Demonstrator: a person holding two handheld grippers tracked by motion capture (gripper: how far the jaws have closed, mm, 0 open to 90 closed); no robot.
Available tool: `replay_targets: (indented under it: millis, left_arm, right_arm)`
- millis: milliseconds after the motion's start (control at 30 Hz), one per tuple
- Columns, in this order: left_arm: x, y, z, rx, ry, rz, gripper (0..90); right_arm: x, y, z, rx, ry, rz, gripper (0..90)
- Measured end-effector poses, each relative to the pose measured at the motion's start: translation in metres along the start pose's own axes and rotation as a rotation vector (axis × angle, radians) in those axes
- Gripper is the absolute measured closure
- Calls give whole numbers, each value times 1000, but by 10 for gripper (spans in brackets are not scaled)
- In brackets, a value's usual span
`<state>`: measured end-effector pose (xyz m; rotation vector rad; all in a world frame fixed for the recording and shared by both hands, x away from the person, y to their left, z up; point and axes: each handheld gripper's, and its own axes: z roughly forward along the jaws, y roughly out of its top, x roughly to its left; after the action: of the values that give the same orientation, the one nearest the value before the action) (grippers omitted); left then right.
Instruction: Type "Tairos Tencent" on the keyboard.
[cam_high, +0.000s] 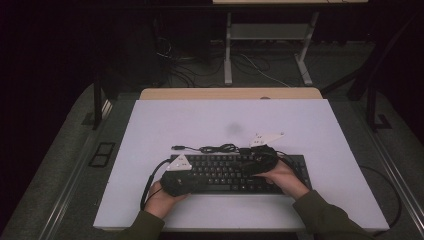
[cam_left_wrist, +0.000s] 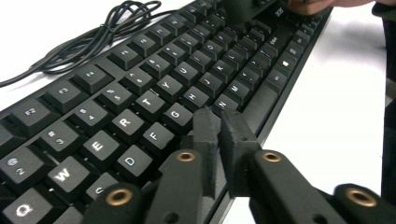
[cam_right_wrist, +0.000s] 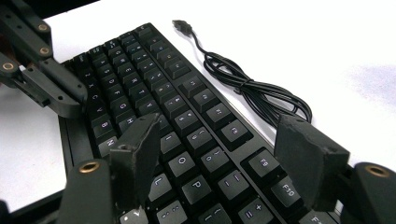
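Observation:
A black keyboard (cam_high: 220, 171) lies on the white board (cam_high: 225, 120), its keys facing up. Its black cable (cam_high: 217, 148) is coiled just behind it and ends in a USB plug (cam_high: 176, 148). My left gripper (cam_high: 192, 181) rests over the keyboard's left half. In the left gripper view its jaws are shut (cam_left_wrist: 219, 135) with nothing between them, just above the keys (cam_left_wrist: 140, 93) near G. My right gripper (cam_high: 247, 167) hovers over the right half of the keys (cam_right_wrist: 154, 79), open (cam_right_wrist: 224, 149) and wide above O and P. The cable (cam_right_wrist: 252, 88) lies beyond it.
The white board covers a wooden table (cam_high: 230, 93). Bare board stretches behind the cable and on both sides of the keyboard. Beyond the table stand the legs of a white desk (cam_high: 227, 55), with loose cables on the grey floor (cam_high: 260, 70).

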<state>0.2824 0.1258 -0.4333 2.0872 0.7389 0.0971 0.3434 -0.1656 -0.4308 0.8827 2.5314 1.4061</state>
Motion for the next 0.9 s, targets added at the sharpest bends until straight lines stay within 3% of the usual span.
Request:
replay_targets:
  millis: [500,900]
  left_arm:
    - [6,3,-2,-32,30,-10,601]
    - [14,8,0,-49,47,-19,437]
  right_arm:
    - [-1,-2,-6,9,-9,20,374]
    - [0,-9,-15,17,-21,37,571]
